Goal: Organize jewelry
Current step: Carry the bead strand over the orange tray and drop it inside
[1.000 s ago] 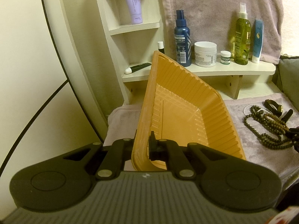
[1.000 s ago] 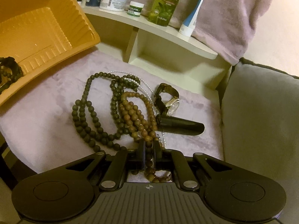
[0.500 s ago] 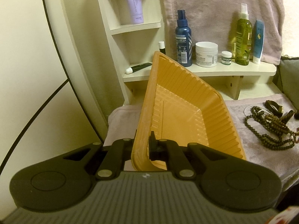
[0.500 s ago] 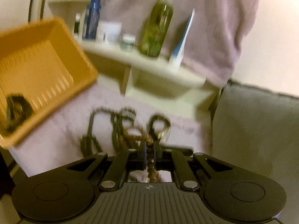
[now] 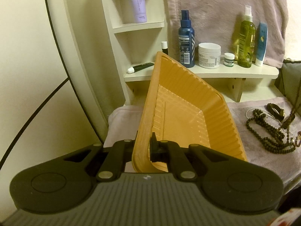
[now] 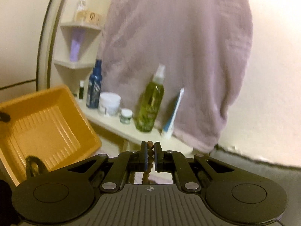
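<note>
1. The left gripper (image 5: 144, 146) points forward and downward, its jaws clamped on the near rim of the orange plastic tray (image 5: 188, 116), one finger outside the wall and one inside.
2. The tray is tipped up on that grip, its open side turned to the right of the left wrist view, its far corner reaching up in front of the white shelf (image 5: 207, 73).
3. In the right wrist view something dark and rounded (image 6: 34, 166) lies at the tray's low near corner; blur hides what it is.
4. The right gripper (image 6: 150, 156) is aimed a little below level toward the shelf, to the right of the tray, its jaws narrowed onto a brown wooden bead strand (image 6: 150, 151), which runs down between the pads.
5. In the left wrist view a thin strand (image 5: 298, 101) drops at the right edge, right of the tray.
6. On the lilac towel (image 5: 244, 131) right of the tray lie dark bead necklaces (image 5: 267, 131), a white pearl strand (image 5: 248, 113) and a wristwatch (image 5: 274, 110).
7. On the shelf behind the tray stand a blue spray bottle (image 5: 186, 39), a white cream jar (image 5: 209, 55), a small green-labelled jar (image 5: 229, 59), a green spray bottle (image 5: 245, 41) and a blue tube (image 5: 261, 43).
</note>
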Action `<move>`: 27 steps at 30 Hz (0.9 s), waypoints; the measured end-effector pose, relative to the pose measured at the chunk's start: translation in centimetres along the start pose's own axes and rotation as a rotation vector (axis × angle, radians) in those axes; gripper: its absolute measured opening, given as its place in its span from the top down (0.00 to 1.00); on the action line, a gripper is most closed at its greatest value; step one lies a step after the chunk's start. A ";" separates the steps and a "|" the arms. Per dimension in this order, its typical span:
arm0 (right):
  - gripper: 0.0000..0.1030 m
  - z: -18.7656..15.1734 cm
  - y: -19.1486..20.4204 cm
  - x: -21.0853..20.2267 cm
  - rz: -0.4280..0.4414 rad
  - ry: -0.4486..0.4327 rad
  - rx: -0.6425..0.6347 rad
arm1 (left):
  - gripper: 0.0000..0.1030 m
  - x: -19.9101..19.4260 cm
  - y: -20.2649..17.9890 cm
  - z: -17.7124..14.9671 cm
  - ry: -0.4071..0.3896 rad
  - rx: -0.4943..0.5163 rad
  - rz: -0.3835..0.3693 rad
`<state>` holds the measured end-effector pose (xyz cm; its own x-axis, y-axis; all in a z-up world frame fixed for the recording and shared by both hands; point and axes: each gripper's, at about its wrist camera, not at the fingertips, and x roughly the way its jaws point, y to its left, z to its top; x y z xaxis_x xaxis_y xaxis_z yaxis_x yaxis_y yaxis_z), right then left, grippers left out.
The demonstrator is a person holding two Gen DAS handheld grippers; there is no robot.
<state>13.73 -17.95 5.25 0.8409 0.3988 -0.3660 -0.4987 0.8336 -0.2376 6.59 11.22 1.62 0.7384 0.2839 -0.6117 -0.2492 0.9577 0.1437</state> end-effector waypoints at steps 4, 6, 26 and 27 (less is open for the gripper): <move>0.94 1.4 0.9 -0.4 0.029 -0.038 -0.007 | 0.95 0.0 0.1 0.0 -0.001 -0.004 -0.003; 0.94 2.2 1.4 -0.5 0.053 -0.059 -0.007 | 0.95 0.0 0.1 0.0 -0.001 -0.007 -0.005; 0.94 6.0 10.2 4.7 0.389 -0.071 0.093 | 0.94 0.0 0.2 -0.1 -0.002 -0.014 -0.013; 0.94 5.5 10.5 5.4 0.396 -0.047 0.099 | 0.94 0.0 0.2 -0.1 -0.002 -0.014 -0.014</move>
<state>14.24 -4.94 5.72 0.5979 0.7111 -0.3700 -0.7650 0.6440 0.0015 6.45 11.40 1.59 0.7428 0.2710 -0.6122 -0.2481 0.9607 0.1242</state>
